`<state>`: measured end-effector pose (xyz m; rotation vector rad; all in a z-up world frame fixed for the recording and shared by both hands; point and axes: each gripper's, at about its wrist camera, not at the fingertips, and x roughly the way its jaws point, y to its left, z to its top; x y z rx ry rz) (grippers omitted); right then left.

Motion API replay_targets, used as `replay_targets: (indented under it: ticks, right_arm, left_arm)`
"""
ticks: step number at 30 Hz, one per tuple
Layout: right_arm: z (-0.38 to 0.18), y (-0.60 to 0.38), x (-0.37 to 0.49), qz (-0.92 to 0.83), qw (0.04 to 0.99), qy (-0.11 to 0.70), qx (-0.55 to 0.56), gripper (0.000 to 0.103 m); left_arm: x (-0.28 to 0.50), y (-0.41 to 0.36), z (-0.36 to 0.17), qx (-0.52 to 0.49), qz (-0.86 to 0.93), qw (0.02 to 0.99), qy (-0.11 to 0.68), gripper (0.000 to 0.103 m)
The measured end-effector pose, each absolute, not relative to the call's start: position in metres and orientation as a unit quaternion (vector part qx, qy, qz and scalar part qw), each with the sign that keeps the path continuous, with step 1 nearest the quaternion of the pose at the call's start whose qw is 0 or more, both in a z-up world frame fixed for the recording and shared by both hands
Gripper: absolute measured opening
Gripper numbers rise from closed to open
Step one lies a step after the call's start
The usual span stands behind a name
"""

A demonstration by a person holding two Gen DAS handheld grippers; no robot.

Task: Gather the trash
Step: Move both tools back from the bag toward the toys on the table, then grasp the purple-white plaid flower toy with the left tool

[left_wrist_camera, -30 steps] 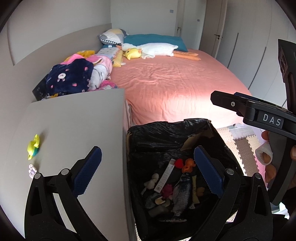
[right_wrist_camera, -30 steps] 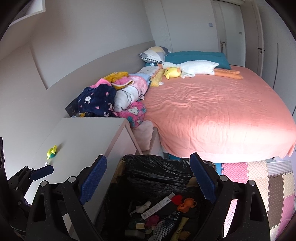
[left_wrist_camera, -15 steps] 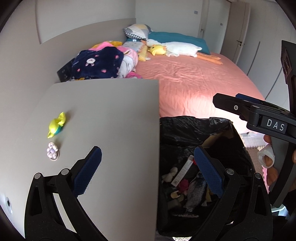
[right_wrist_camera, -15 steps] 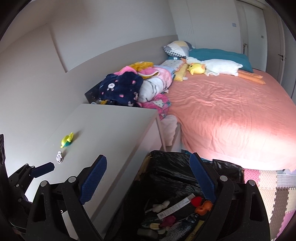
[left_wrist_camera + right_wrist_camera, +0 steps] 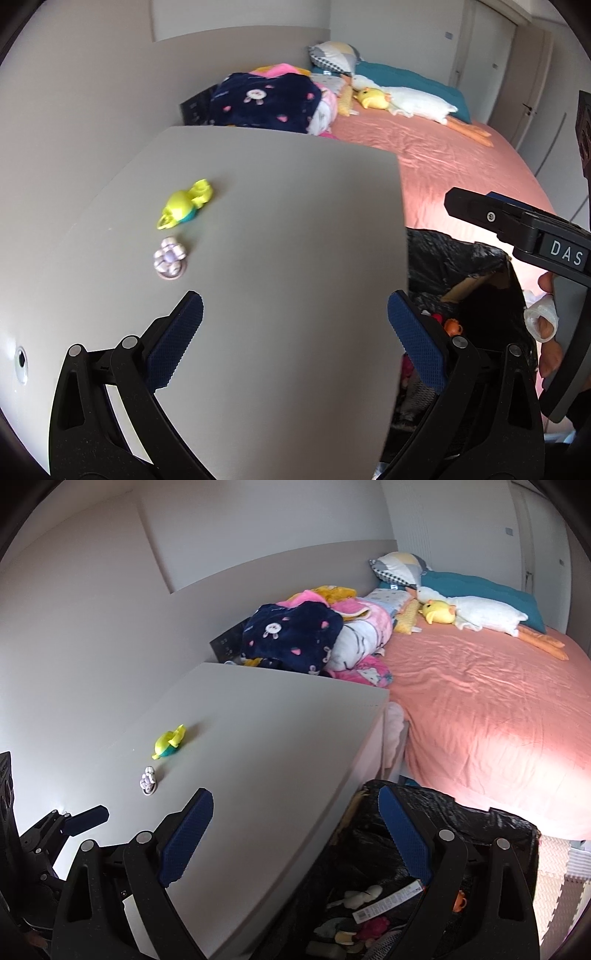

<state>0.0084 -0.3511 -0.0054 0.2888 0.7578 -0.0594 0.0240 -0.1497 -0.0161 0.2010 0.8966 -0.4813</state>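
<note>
A yellow-green plastic toy (image 5: 186,205) (image 5: 170,741) and a small lilac flower-shaped piece (image 5: 169,258) (image 5: 148,777) lie on the white cabinet top (image 5: 288,221) (image 5: 266,731). Beside the cabinet stands a bin lined with a black bag (image 5: 458,258) (image 5: 480,827), holding several small pieces of trash. My left gripper (image 5: 294,297) hangs open and empty over the cabinet's right part, short of the two pieces. My right gripper (image 5: 295,794) is open and empty, straddling the cabinet edge and the bin's rim.
A bed with a pink sheet (image 5: 480,701) fills the right. A pile of blankets (image 5: 295,635), pillows and a plush goose (image 5: 480,614) lie along its far side. Foam mats (image 5: 554,886) cover the floor by the bin. A person's hand (image 5: 546,325) holds the right gripper.
Both grippers have swung left, away from the bin and over the cabinet top. The yellow toy and the lilac piece now sit nearer and more central. Both jaws stayed wide.
</note>
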Motion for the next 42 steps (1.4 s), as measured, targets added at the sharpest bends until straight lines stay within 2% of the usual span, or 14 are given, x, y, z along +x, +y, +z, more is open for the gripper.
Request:
replay_targets:
  ticks: [4, 11, 18, 26, 28, 29, 34, 39, 42]
  right_arm:
    - [-0.010, -0.336, 0.023, -0.016, 0.918, 0.373, 0.134, 0.091]
    - [-0.018, -0.314, 0.049, 0.003, 0.914, 0.386, 0.122, 0.091]
    - [-0.027, -0.296, 0.073, 0.018, 0.910, 0.399, 0.111, 0.091]
    - [-0.036, -0.283, 0.101, 0.027, 0.907, 0.406, 0.109, 0.091]
    - [-0.038, -0.280, 0.107, 0.031, 0.906, 0.408, 0.109, 0.091]
    - [-0.038, -0.278, 0.110, 0.033, 0.905, 0.410, 0.109, 0.091]
    - [-0.042, -0.266, 0.129, 0.048, 0.902, 0.415, 0.108, 0.091]
    - [-0.046, -0.253, 0.145, 0.060, 0.899, 0.420, 0.110, 0.091]
    - [-0.049, -0.246, 0.155, 0.070, 0.896, 0.425, 0.110, 0.091]
  left_arm:
    - [0.035, -0.132, -0.020, 0.083, -0.210, 0.876, 0.427, 0.097]
    - [0.062, -0.106, -0.037, 0.061, -0.185, 0.873, 0.447, 0.083]
    - [0.089, -0.089, -0.051, 0.041, -0.177, 0.871, 0.457, 0.080]
    - [0.124, -0.077, -0.064, 0.037, -0.167, 0.870, 0.462, 0.063]
    - [0.132, -0.076, -0.067, 0.041, -0.167, 0.869, 0.464, 0.051]
    - [0.135, -0.076, -0.069, 0.044, -0.168, 0.867, 0.466, 0.048]
    - [0.143, -0.075, -0.075, 0.051, -0.166, 0.866, 0.469, 0.046]
    - [0.143, -0.073, -0.081, 0.056, -0.167, 0.865, 0.469, 0.037]
    - [0.141, -0.070, -0.079, 0.057, -0.164, 0.873, 0.457, 0.028]
